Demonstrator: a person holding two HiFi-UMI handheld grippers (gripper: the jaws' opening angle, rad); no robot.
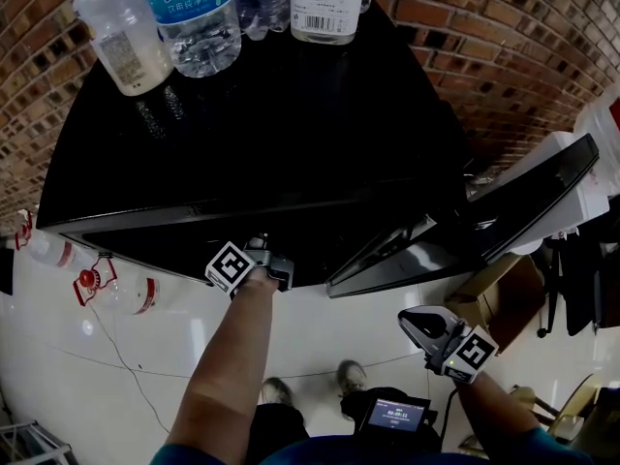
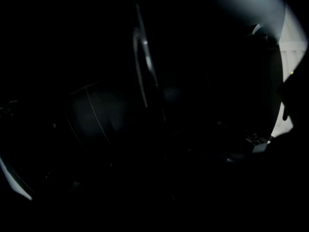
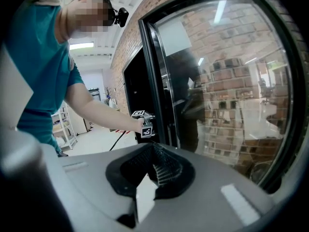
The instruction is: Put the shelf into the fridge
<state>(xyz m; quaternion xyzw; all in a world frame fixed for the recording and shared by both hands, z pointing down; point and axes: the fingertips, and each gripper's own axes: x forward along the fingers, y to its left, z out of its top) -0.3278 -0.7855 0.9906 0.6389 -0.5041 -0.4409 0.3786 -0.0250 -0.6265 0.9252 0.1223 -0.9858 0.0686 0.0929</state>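
Shelf first: I cannot pick it out in any view, so my guess is that it sits somewhere inside the fridge (image 1: 291, 114), in the dark cavity the left hand-held gripper (image 1: 263, 252) reaches into; no frame confirms that. That left hand-held gripper is right at the fridge's front edge, just under its top, pointing inward. Its own view is almost black, showing only faint curved edges and a pale strip toward the fridge's door side, so I cannot tell whether its jaws are parted or gripping anything. The door (image 3: 231, 81) stands swung wide at the fridge's right, which I read as keeping the opening free for the shelf to pass. My right hand-held gripper (image 3: 157, 170) hangs well apart from the fridge, out in front of the open door, its jaws clenched together with nothing between the ribbed pads. I judge it is parked there to keep out of the left arm's way. On top of the fridge stand water bottles (image 1: 194, 17), and red-capped bottles (image 1: 107, 284) lie on the floor beside its left side, none in the path. Seating the shelf looks like the step in hand, though how far along it is I can't say.
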